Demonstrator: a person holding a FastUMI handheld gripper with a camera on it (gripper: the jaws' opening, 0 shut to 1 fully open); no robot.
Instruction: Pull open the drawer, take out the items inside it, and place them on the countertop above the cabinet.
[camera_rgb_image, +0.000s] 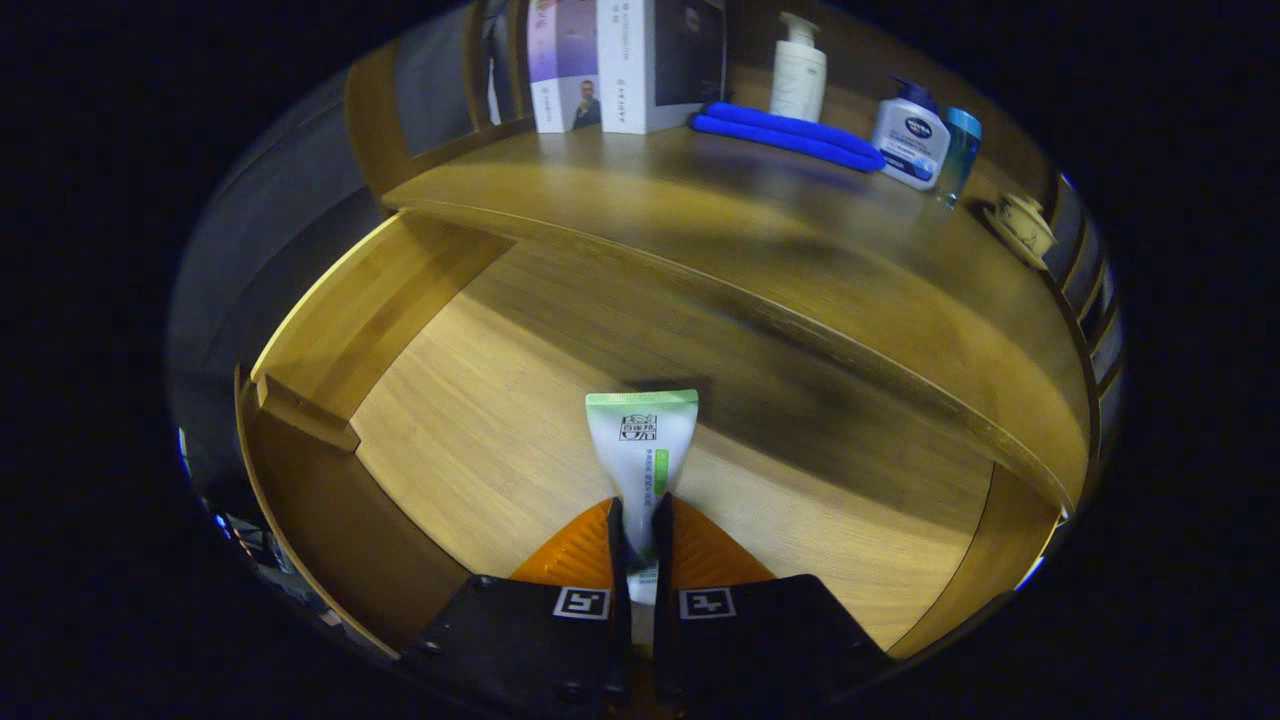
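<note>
Jaws (640, 515): closed on a tube (642, 445), one finger pressing each side of its lower body. The tube's flat crimped end, edged in green, points forward, away from the fingers; its white body carries green print. The end nearest the camera is hidden between the fingers.

Drawer (330, 330): pulled open, wooden, with a pale floor. The tube is held above the drawer floor; whether it touches the floor cannot be told. The drawer's left wall and a small wooden block on it show to the left of the fingers.

Bench (700, 210): wooden top above the drawer, its front edge beyond the tube. At the back stand boxes (630, 60), side by side. Just right of them lies a folded blue cloth (790, 135), with a pale pump bottle (798, 75) behind it. Further right stands a white pump bottle with a blue top (912, 135), a slim teal bottle (960, 150) touching or just beside it. Near the far right edge sits a small cup on a saucer (1025, 225).
</note>
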